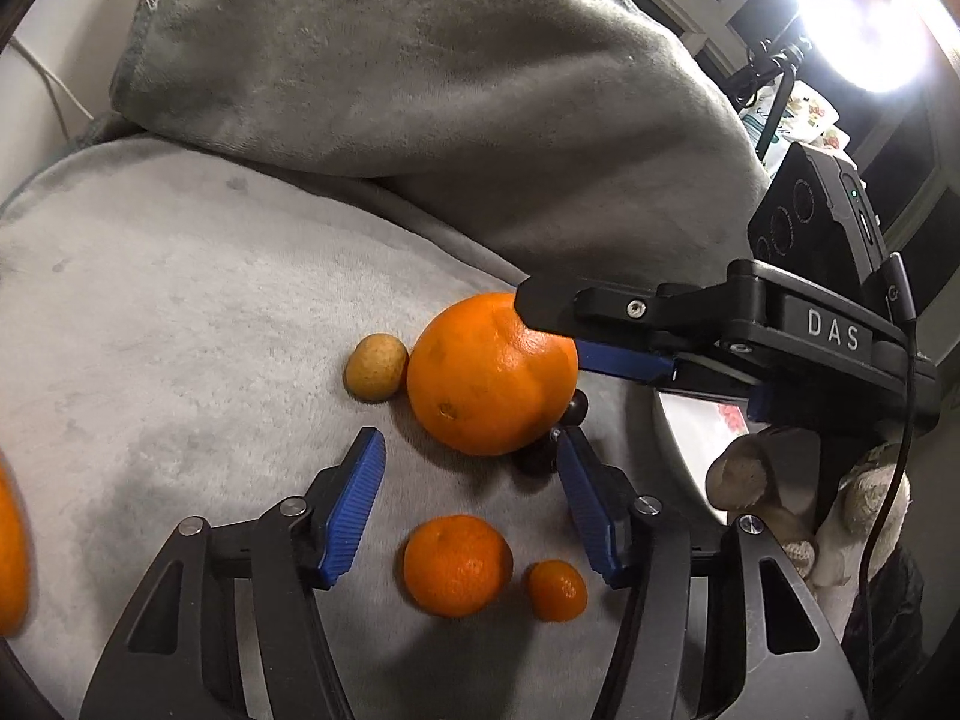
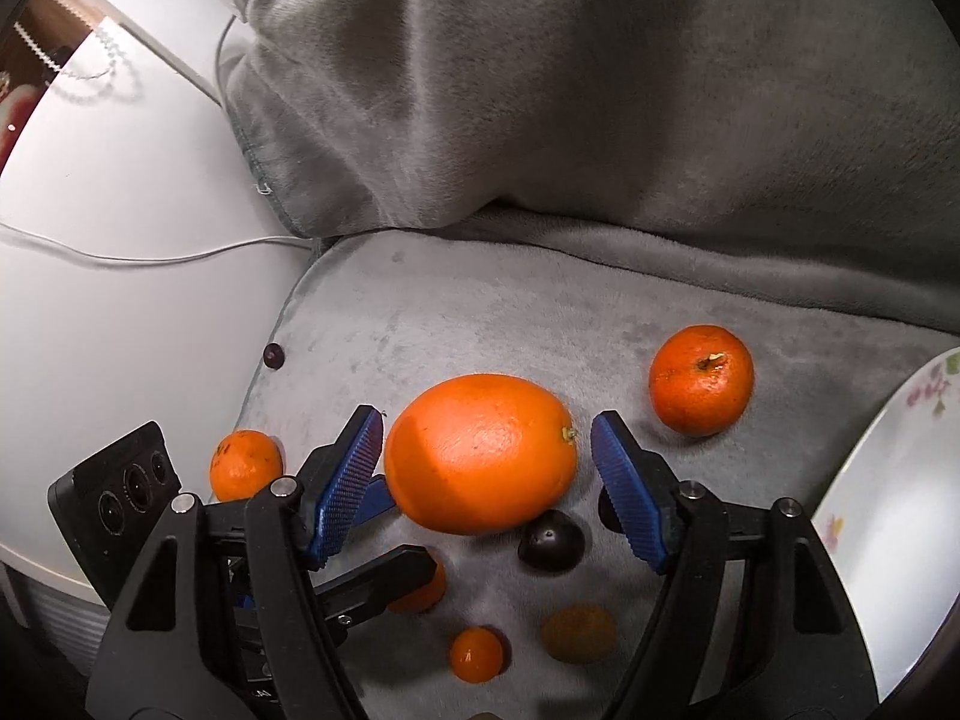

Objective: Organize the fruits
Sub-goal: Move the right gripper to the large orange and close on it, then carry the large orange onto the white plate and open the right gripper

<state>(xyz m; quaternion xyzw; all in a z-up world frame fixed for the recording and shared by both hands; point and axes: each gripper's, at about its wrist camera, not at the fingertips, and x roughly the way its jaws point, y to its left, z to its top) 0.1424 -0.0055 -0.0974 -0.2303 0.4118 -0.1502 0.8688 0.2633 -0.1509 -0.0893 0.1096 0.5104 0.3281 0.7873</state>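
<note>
A grey plush blanket (image 2: 540,312) is spread over a cushioned seat, and most of both views is filled by it; its far folds are lost in shadow. A white flowered plate (image 2: 888,516) is cut off by the right edge of the right wrist view, so only part of its rim is seen.

The large orange (image 2: 480,450) is found on the blanket, between the blue pads of the right gripper (image 2: 486,468). The jaws are held apart; the left pad appears to be at the fruit's skin, a gap is left on the right, and no firm grip can be made out. In the left wrist view the same orange (image 1: 492,375) is partly covered by that gripper's black finger.

The left gripper (image 1: 468,504) is held open above a mandarin (image 1: 457,564), which is not touched by its pads. A smaller mandarin (image 1: 558,591) lies just beside it. A tan round fruit (image 1: 376,367) touches the large orange. Dark grapes (image 1: 573,411) are half hidden behind the orange. Another orange fruit (image 1: 9,546) is cropped at the left edge.
</note>
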